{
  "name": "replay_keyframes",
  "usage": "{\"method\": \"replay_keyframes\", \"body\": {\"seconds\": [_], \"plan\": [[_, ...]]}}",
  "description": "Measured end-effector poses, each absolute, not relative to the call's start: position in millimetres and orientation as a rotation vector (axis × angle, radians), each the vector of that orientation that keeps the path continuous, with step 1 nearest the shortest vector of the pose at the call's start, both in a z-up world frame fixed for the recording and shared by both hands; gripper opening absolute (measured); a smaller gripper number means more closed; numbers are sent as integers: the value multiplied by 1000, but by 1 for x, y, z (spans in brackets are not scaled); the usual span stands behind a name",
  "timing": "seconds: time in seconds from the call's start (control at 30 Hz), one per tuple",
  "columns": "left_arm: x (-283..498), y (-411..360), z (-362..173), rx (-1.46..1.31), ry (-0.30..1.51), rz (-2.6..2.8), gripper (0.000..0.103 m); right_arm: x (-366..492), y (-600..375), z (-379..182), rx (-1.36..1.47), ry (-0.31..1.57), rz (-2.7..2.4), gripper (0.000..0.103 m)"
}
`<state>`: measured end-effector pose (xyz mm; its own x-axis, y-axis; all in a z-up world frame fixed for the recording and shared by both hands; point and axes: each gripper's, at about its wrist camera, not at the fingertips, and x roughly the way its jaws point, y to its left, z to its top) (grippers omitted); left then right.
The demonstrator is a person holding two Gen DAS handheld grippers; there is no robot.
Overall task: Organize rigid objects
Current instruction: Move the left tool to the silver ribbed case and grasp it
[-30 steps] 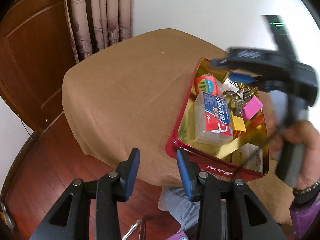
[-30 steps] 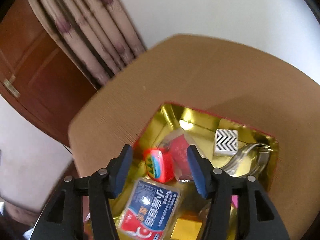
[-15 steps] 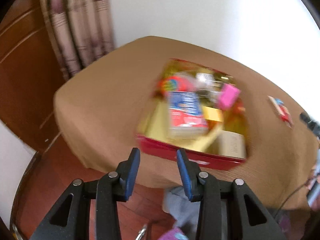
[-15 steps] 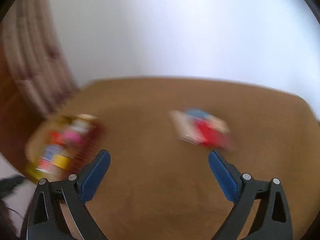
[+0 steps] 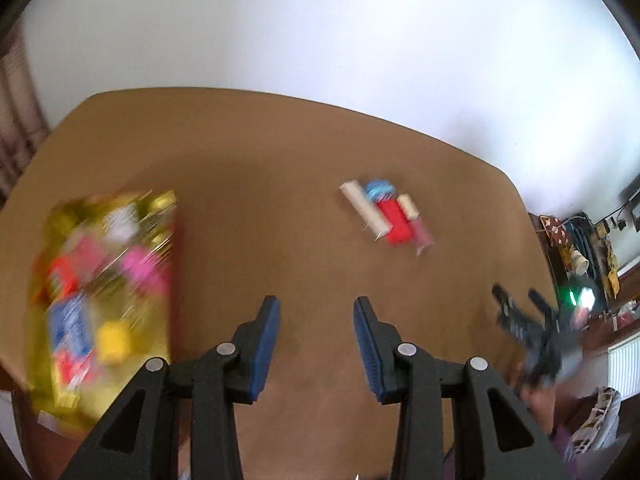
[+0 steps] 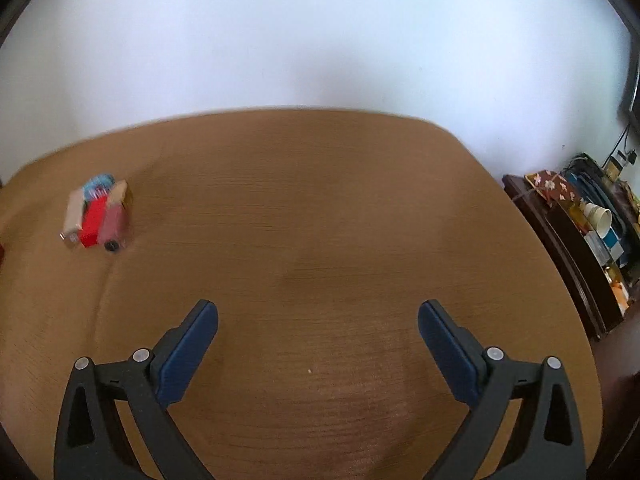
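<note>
A gold-lined tin tray (image 5: pixel 160 216) with several small coloured items lies blurred at the left of the brown table in the left wrist view. A small cluster of objects (image 5: pixel 386 210), with a white stick, a red block, a blue piece and a pink tube, lies on the table ahead of my left gripper (image 5: pixel 316 322), which is open and empty. The same cluster (image 6: pixel 98 214) sits far left in the right wrist view. My right gripper (image 6: pixel 318 334) is wide open and empty over bare table; it also shows at the right in the left wrist view (image 5: pixel 520 304).
The brown cloth-covered table (image 6: pixel 320 220) stands against a white wall. A dark shelf (image 6: pixel 576 236) with cups and clutter stands to the right of the table.
Both grippers swung right, away from the tray. The right gripper left the tray, opened wide and now faces bare table. The left gripper's gap is unchanged.
</note>
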<state>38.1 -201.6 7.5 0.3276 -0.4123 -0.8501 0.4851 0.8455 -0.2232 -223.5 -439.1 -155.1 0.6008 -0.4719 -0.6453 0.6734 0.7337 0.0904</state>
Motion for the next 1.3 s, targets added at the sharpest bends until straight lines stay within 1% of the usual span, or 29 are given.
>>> {"method": "replay_keyframes", "body": {"seconds": [0.07, 0.23, 0.4, 0.47, 0.53, 0.83, 0.93, 1.0, 1.17, 1.3], "plan": [[62, -230, -4, 73, 1144, -601, 39, -228, -436, -153, 344, 603, -685, 102], [108, -290, -42, 98, 1277, -616, 39, -235, -446, -155, 450, 507, -590, 102], [133, -316, -66, 69, 1358, -595, 39, -239, -462, -161, 511, 485, -527, 102], [139, -323, -70, 60, 1367, -589, 39, -233, -439, -153, 503, 481, -519, 102], [140, -331, -72, 69, 1383, -595, 39, -233, -437, -153, 496, 477, -513, 102], [151, -353, -87, 111, 1403, -510, 39, -235, -436, -153, 500, 474, -495, 103], [150, -352, -89, 93, 1396, -464, 35, -235, -438, -154, 503, 474, -488, 103], [145, -353, -87, 109, 1379, -453, 31, -235, -439, -154, 510, 477, -485, 103], [126, -341, -81, 90, 1344, -438, 30, -233, -445, -159, 543, 491, -474, 103], [103, -336, -79, 81, 1308, -442, 30, -235, -445, -157, 550, 465, -475, 102]]}}
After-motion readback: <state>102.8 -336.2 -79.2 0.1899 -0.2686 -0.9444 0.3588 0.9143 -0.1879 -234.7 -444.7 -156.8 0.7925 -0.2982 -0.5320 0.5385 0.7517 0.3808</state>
